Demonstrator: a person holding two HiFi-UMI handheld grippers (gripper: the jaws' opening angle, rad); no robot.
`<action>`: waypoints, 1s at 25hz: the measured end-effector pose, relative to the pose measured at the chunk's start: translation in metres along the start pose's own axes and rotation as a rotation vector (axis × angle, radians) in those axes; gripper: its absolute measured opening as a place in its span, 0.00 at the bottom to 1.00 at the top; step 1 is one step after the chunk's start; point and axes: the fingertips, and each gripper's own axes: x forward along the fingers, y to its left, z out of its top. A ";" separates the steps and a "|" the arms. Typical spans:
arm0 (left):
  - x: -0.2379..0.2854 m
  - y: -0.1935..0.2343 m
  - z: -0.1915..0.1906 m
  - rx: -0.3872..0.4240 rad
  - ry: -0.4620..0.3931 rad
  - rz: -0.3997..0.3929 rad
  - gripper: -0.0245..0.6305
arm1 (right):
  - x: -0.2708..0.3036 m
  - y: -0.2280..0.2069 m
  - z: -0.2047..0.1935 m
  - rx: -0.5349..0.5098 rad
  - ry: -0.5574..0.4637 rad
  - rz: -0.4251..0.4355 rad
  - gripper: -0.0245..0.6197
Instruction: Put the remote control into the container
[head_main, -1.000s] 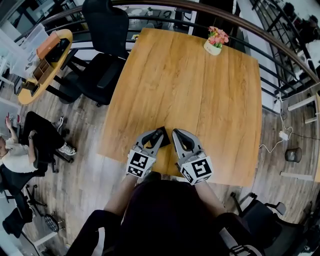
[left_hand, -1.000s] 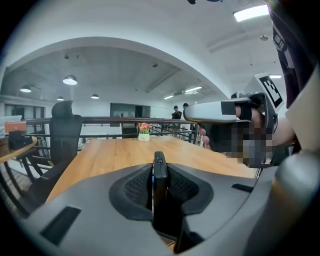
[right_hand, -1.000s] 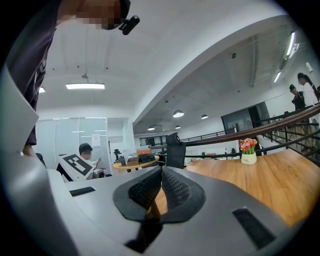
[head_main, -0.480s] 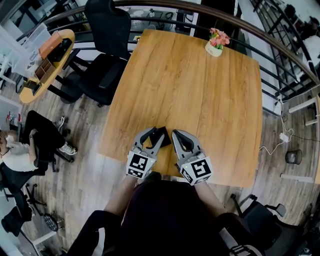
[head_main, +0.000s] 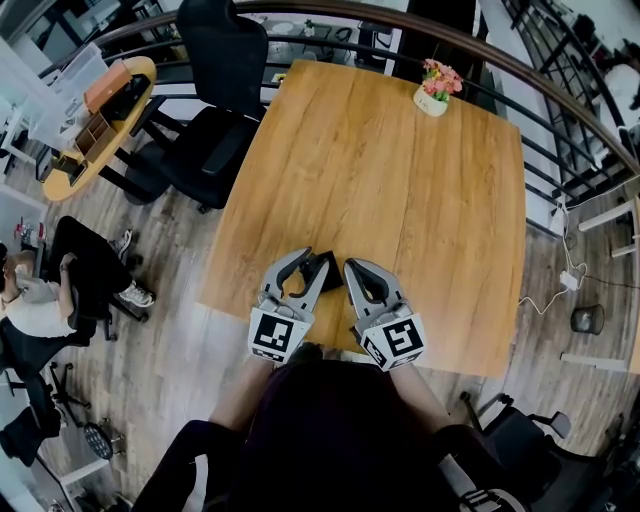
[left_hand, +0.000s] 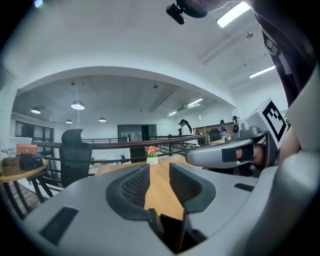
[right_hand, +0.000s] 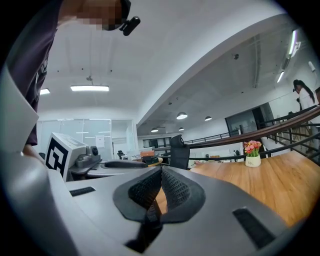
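2 grippers, 1 black object, 1 flower pot. The left gripper was empty, its wide jaws closing slightly. The right gripper was clenched on nothing. The black object lay at the left gripper's tips; whether it was remote or container, and its axis, was unclear.

The person wore a dark, purplish short-sleeved top that filled the head view at six o'clock, and a small black camera was mounted at the head. The left hand-held gripper and the right hand-held gripper each had a smooth, curved grey shell, black ribbed pads and, at the six o'clock end, a white cube printed with black square markers. The left one's jaws were closing, with a black object low between them and not pressed.
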 end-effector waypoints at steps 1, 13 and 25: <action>-0.003 -0.002 0.008 0.004 -0.028 0.006 0.22 | -0.001 0.001 0.001 0.000 -0.002 0.002 0.07; -0.022 -0.021 0.040 -0.052 -0.193 0.033 0.06 | -0.011 0.019 0.011 -0.062 -0.016 0.065 0.07; -0.027 -0.027 0.044 -0.065 -0.210 0.039 0.06 | -0.019 0.023 0.016 -0.078 -0.028 0.074 0.07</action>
